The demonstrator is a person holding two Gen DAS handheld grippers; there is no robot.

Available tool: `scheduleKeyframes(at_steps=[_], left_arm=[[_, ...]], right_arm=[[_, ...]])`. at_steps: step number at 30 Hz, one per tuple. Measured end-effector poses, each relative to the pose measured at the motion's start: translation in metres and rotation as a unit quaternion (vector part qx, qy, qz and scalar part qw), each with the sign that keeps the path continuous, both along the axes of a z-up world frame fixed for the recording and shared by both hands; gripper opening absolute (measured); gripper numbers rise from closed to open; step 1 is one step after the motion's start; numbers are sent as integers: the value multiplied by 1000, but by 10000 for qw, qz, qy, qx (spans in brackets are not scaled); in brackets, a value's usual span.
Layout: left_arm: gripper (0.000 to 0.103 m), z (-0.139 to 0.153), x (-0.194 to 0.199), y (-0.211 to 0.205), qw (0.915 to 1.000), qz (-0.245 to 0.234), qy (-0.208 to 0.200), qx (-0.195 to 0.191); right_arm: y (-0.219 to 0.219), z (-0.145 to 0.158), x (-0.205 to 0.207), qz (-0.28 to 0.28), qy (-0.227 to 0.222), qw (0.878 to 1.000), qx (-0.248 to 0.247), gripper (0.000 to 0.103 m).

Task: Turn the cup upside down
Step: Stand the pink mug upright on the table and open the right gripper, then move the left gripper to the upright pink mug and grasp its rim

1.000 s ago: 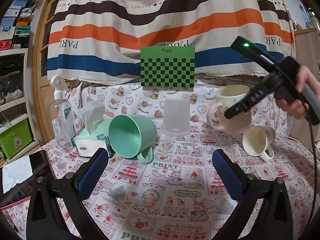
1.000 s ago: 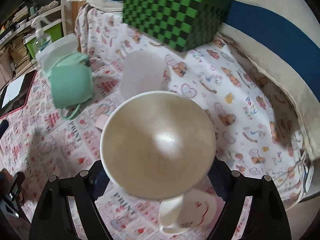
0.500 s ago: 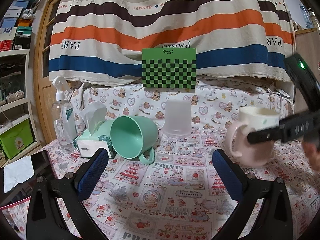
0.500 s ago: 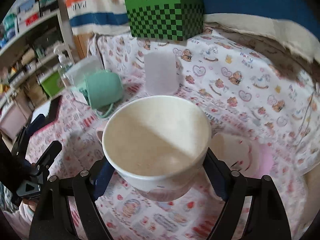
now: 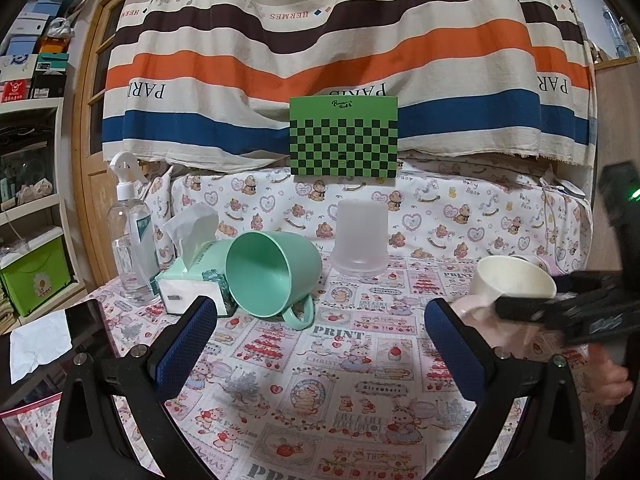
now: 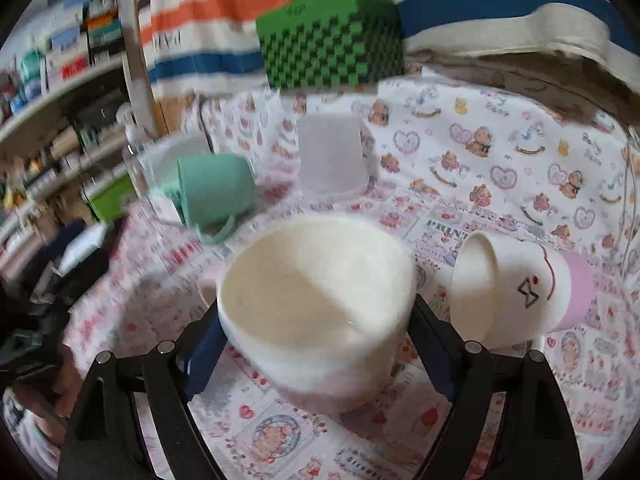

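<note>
My right gripper (image 6: 316, 344) is shut on a cream and pink mug (image 6: 316, 304), mouth up, low over the printed tablecloth (image 6: 280, 440). The same mug (image 5: 512, 292) shows at the right of the left wrist view, held in the right gripper (image 5: 560, 312). My left gripper (image 5: 320, 344) is open and empty, hovering over the cloth (image 5: 320, 400) in front of a green mug (image 5: 272, 276) lying on its side. The green mug also shows in the right wrist view (image 6: 212, 192).
A second white and pink mug (image 6: 516, 292) lies on its side right of the held one. A frosted plastic cup (image 5: 362, 240) stands upside down at the back. A tissue box (image 5: 188, 284), spray bottle (image 5: 130, 236) and green checkered box (image 5: 344, 138) stand behind.
The right gripper has carried the cream mug down and toward the right front, from high near the back to low over the cloth. The left gripper has not moved.
</note>
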State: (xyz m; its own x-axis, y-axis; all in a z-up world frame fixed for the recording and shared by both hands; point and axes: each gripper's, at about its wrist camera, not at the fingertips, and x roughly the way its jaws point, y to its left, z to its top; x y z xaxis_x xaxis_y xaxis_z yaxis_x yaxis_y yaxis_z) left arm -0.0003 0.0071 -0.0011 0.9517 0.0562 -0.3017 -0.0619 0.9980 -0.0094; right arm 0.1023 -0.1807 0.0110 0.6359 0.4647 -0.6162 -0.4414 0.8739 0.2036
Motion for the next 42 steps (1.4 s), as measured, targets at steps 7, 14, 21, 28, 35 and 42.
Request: scheduleKeyframes(at_steps=[7, 14, 21, 28, 35, 42], left_arm=[[103, 0, 0, 0, 10000, 1, -1, 0], [103, 0, 0, 0, 10000, 0, -1, -2], [103, -1, 0, -1, 10000, 47, 26, 20], [103, -9, 2, -29, 9946, -35, 914, 490], [103, -13, 19, -76, 9709, -1229, 2017, 405], [103, -23, 53, -119, 9518, -1659, 2557, 348]], right_arm=[[-42, 34, -36, -371, -1114, 9930, 156, 103], [-92, 34, -55, -1193, -1711, 9779, 173, 103], [-103, 27, -54, -1435, -1876, 9716, -137, 103], [-106, 29, -62, -1877, -2183, 9574, -229, 103], [-112, 29, -61, -1975, -2135, 9565, -202, 103], [-126, 26, -51, -2231, -1850, 9571, 46, 103]])
